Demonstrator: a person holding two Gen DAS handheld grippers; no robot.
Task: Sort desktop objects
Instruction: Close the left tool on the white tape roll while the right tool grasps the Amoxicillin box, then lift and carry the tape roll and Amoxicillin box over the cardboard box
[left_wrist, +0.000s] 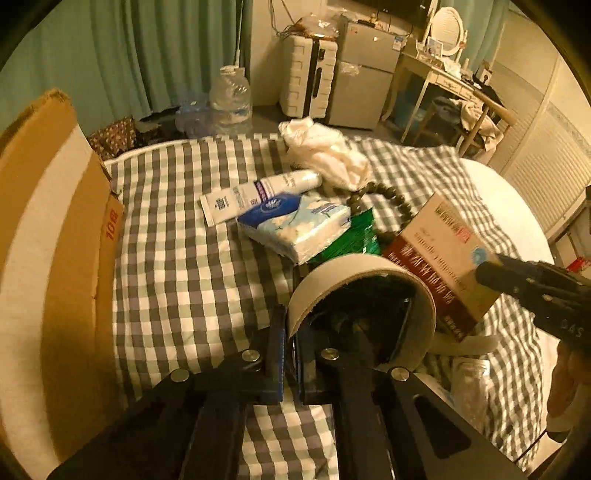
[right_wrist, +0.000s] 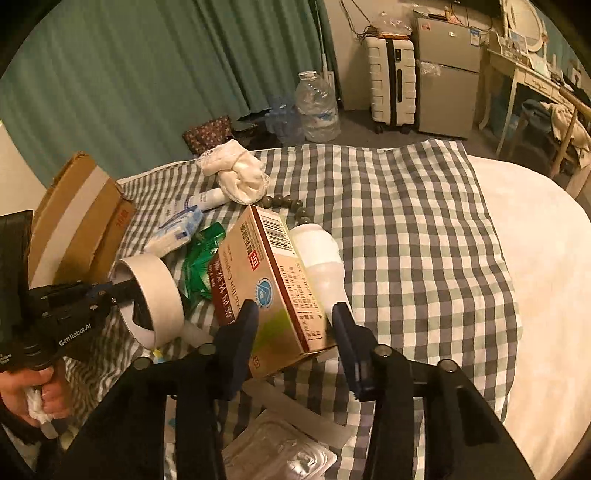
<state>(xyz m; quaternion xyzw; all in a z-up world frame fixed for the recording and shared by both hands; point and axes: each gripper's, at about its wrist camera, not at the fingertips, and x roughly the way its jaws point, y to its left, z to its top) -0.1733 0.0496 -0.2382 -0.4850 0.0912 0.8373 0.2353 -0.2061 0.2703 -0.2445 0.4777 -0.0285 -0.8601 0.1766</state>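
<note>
Both tools pitch downward: left tool clamps the tape roll, right tool grips the medicine box.

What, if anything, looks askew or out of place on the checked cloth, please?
The medicine box is tipped up on one end, clamped in the right hand-held gripper. The tape roll stands on edge, pinched through its wall by the left hand-held gripper.

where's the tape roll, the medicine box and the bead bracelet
tape roll (right_wrist: 168, 291), right wrist view, outer band
medicine box (right_wrist: 273, 291), right wrist view, top face
bead bracelet (left_wrist: 391, 195), left wrist view, a bead
</note>
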